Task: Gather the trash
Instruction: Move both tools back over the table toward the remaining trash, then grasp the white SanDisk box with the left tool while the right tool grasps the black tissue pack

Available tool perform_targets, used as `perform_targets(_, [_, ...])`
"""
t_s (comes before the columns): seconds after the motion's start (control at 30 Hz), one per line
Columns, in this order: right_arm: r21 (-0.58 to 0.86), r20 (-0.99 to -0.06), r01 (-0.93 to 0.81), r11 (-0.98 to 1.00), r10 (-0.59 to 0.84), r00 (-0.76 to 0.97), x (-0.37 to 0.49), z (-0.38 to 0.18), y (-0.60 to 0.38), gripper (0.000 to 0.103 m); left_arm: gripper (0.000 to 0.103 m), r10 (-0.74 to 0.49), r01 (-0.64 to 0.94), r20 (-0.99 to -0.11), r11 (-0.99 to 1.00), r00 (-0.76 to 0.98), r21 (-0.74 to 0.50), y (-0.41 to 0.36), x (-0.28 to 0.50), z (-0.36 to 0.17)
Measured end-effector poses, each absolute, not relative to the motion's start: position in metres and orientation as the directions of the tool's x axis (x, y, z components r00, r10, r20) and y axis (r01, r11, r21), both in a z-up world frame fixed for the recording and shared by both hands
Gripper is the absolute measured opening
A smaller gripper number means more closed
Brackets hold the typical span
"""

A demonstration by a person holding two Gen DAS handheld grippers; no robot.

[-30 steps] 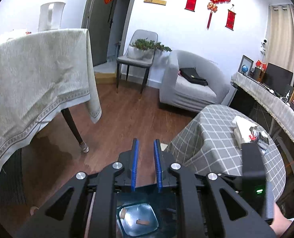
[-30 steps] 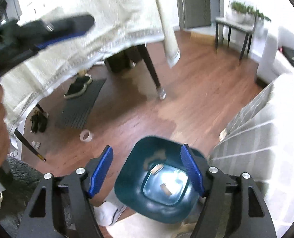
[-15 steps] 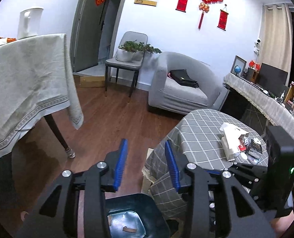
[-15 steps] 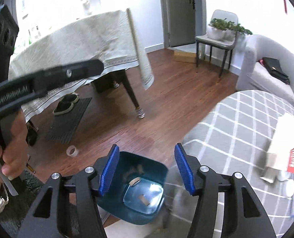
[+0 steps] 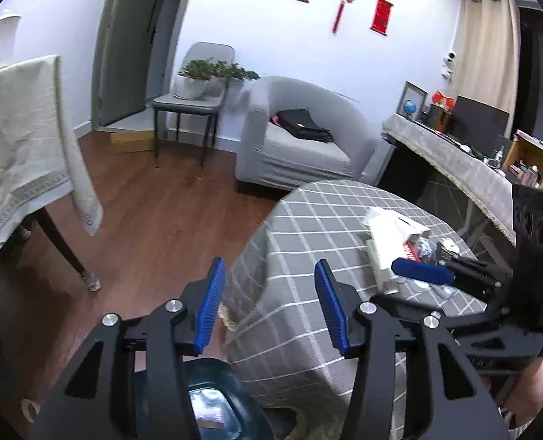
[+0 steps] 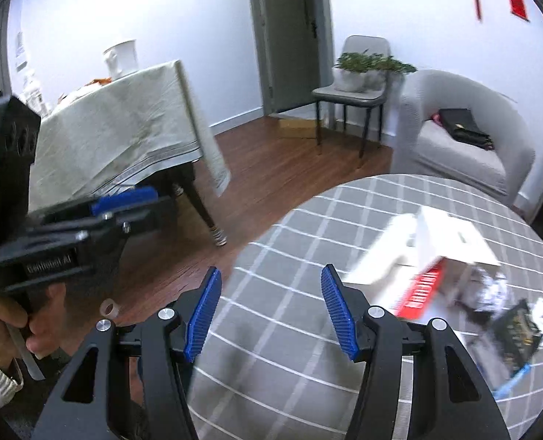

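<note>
Trash lies on the round table with the grey checked cloth [image 6: 289, 315]: a white carton [image 6: 436, 245], a red-and-white packet [image 6: 423, 289], crumpled foil [image 6: 491, 289] and a dark wrapper [image 6: 517, 326]. The same pile shows in the left wrist view [image 5: 392, 242]. My right gripper [image 6: 271, 315] is open and empty above the table's near left part. My left gripper [image 5: 267, 308] is open and empty over the table's left edge. A dark teal trash bin [image 5: 212, 399] stands on the floor below it, with scraps inside. The right gripper also shows in the left wrist view [image 5: 421, 273].
A large table with a beige cloth [image 6: 124, 139] stands to the left. A grey armchair [image 5: 300, 139] holding a black bag, and a chair with potted plants [image 5: 194, 91], stand behind. A tape roll [image 6: 110, 308] lies on the wood floor. A long cluttered sideboard [image 5: 465, 168] runs along the right.
Both grippers rose and swung right, from over the teal bin to over the checked table. The left gripper opened from nearly shut to wide. The trash pile came into view.
</note>
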State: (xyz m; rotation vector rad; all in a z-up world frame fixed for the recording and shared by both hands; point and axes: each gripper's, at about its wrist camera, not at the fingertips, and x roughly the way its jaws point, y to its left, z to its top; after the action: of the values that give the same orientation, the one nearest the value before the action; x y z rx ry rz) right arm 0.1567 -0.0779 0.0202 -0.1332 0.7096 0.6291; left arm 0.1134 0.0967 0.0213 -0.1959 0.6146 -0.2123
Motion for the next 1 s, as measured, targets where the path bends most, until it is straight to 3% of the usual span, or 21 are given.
perform_targets(0.6, [0.065,-0.601,-0.454,0.888,0.399,0.693,0.144,0.026,-0.176,0.072,0.059,-0.387,0.265,-0.573,0.920,0.722,-0.287,0.008,0.138,-0.001])
perform_targets(1.0, [0.030,-0.604,-0.389,0.921,0.327,0.727,0.143,0.021,-0.235,0.083,0.058,-0.404,0.217,-0.591,0.906,0.698,-0.364,-0.007,0.160,-0.012])
